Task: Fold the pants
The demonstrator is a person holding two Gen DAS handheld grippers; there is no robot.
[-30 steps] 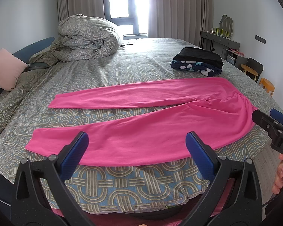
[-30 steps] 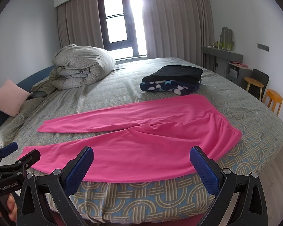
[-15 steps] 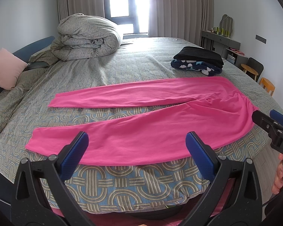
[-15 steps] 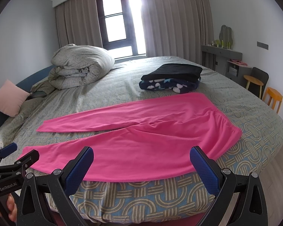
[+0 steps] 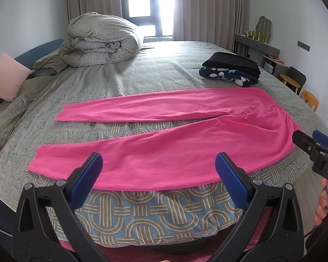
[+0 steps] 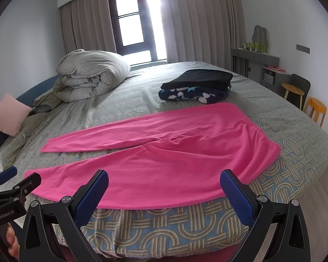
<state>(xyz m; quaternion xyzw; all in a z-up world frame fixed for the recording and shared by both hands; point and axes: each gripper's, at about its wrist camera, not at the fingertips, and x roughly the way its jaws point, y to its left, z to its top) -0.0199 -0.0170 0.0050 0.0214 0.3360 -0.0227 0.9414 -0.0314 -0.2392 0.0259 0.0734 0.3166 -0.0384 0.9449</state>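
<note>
Little changes from a second ago — pink pants [image 5: 164, 152] stay spread flat on the bed [image 5: 164, 207]; left claw [image 5: 158, 174] and right claw [image 6: 164, 187] both gape empty, folding unstarted.

1. Left gripper [image 5: 158, 172] held level, jaws spread wide, nothing between the blue pads [image 5: 87, 180].
2. Right gripper [image 6: 164, 191] likewise level and forward-pointing, jaws wide apart, blue pads [image 6: 238, 198] bare.
3. Seen from the left wrist view, right gripper's black fingers at the far right edge, with fingertips of the right hand [image 5: 321, 205] wrapped below them.
4. Seen from the right wrist view, left gripper at the lower left edge, part of the left hand [image 6: 9, 240] gripping beneath.
</note>
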